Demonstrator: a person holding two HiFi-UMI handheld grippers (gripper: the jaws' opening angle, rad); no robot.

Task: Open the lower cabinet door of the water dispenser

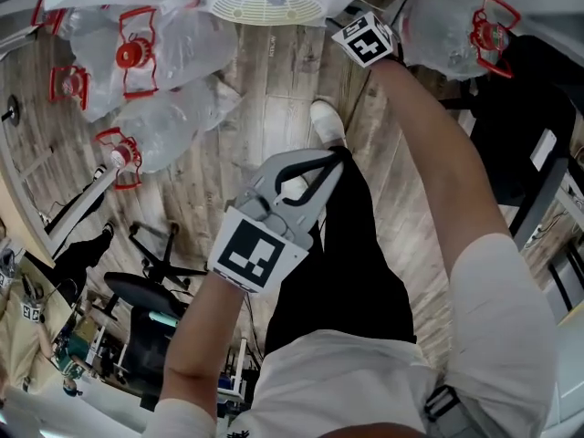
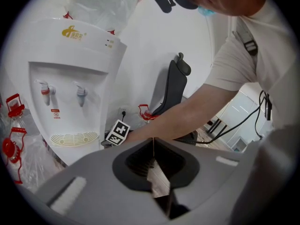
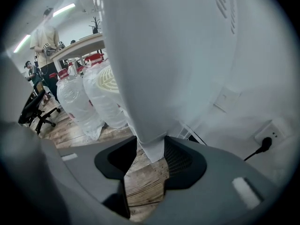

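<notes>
Two tools are showing in the head view. The left tool (image 1: 330, 161) is hanging over the wooden floor (image 1: 265, 108), jaws pressed together on nothing. The right tool (image 1: 363, 36) is reaching down by the water dispenser (image 1: 265, 9); only its marker cube is showing, and its jaws are lying hidden beyond it. The frame's top edge is cutting the dispenser off, so its lower cabinet door is not showing here. Water bottles (image 1: 155, 71) are lying on the floor at the left.

Over to the left gripper view: the jaws are meeting tip to tip, empty. The dispenser is standing ahead and to the left, its lower part disappearing behind the tool's body and the person's arm (image 2: 187, 116).

Now the right gripper view: the jaws are clamping the bottom corner of the lower cabinet door (image 3: 140, 78), a white panel filling mid-frame. How far it is standing open is hard to judge.
</notes>
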